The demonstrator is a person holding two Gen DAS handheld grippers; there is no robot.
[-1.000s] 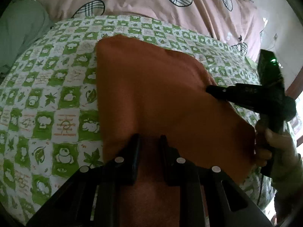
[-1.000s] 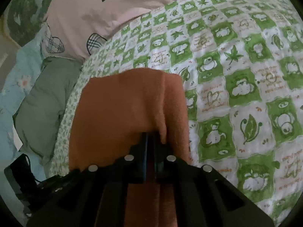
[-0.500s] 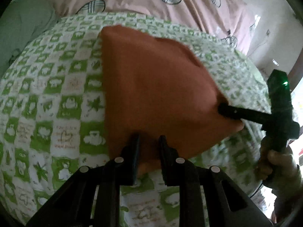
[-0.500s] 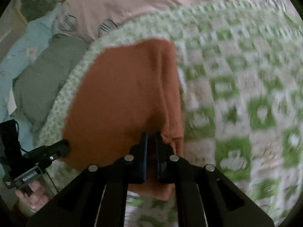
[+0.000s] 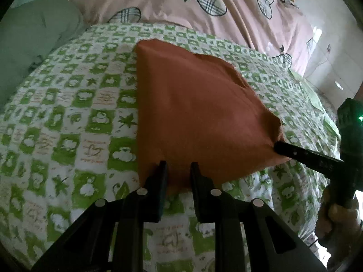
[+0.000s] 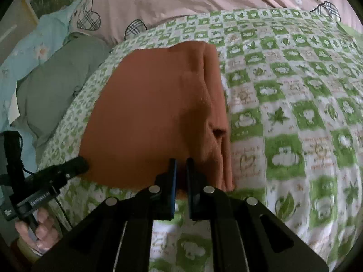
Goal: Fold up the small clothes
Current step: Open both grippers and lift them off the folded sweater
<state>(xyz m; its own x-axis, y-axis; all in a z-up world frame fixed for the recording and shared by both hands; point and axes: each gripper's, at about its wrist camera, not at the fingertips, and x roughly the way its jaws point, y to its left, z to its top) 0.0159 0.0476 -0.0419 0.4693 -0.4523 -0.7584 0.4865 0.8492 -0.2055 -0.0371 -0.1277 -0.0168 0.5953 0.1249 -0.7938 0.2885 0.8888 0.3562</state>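
Note:
An orange cloth point(image 5: 199, 117) lies folded flat on the green-and-white checked bedspread point(image 5: 68, 136). My left gripper point(image 5: 179, 167) has the cloth's near edge between its fingers. Its jaws are opening, and the fabric still fills the gap. In the right wrist view the same cloth point(image 6: 154, 113) shows stacked folds along its right side. My right gripper point(image 6: 180, 165) is shut on its near edge. The right gripper point(image 5: 278, 146) pinches the cloth's near right corner in the left wrist view. The left gripper point(image 6: 79, 163) sits at the near left corner.
A pink quilt with plaid hearts and stars point(image 5: 181, 4) is bunched along the bed's far side. A grey-green pillow point(image 6: 56, 86) lies to the left. A person's hand point(image 5: 333, 222) holds the right gripper's handle, another hand point(image 6: 38, 231) the left's.
Both grippers have moved across the bed with the cloth's edge. The cloth hung close under the cameras before; now it lies spread flat, with bedspread showing beneath the fingers.

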